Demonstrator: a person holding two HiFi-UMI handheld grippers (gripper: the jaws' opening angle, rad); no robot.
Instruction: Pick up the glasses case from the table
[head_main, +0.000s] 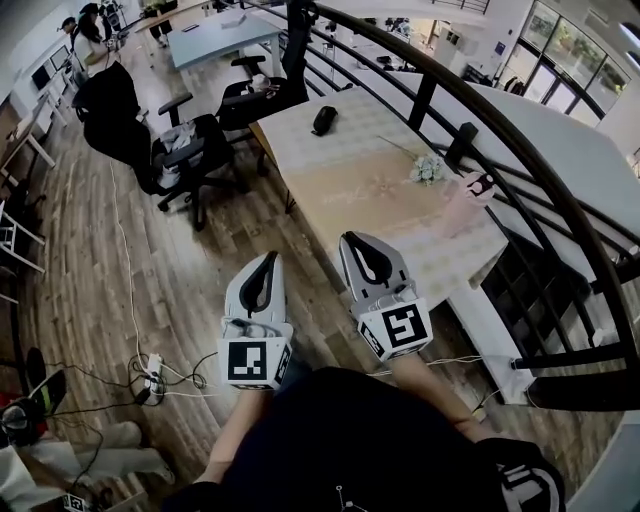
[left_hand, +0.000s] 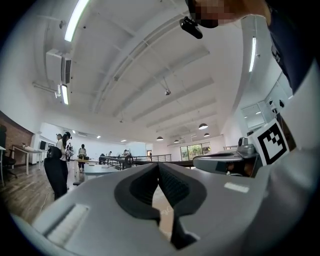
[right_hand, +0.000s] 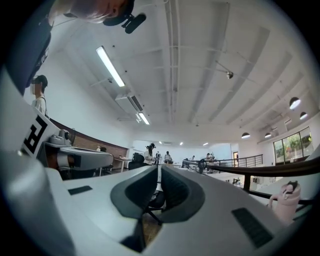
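Looking down in the head view, I hold my left gripper (head_main: 268, 258) and right gripper (head_main: 352, 240) side by side close to my body, both closed and empty. The glasses case (head_main: 324, 120), small and dark, lies at the far end of the table (head_main: 340, 200), well apart from both. If I reach it with the jaws pressed together, I would likely push the case along the cloth instead of gripping it. My right arm could also clip the flowers (head_main: 427, 168) or the pink jug (head_main: 470, 192) near the railing (head_main: 440, 95). Pale patterned cloth covers the table; a wooden floor (head_main: 110, 270), office chairs (head_main: 190, 150) and a power strip (head_main: 150, 378) surround it.

In the left gripper view, the tips meet with nothing between them.

In the right gripper view, the jaws are likewise together and bare, with the pink jug (right_hand: 285, 200) off to one side. The case shows in neither gripper view.
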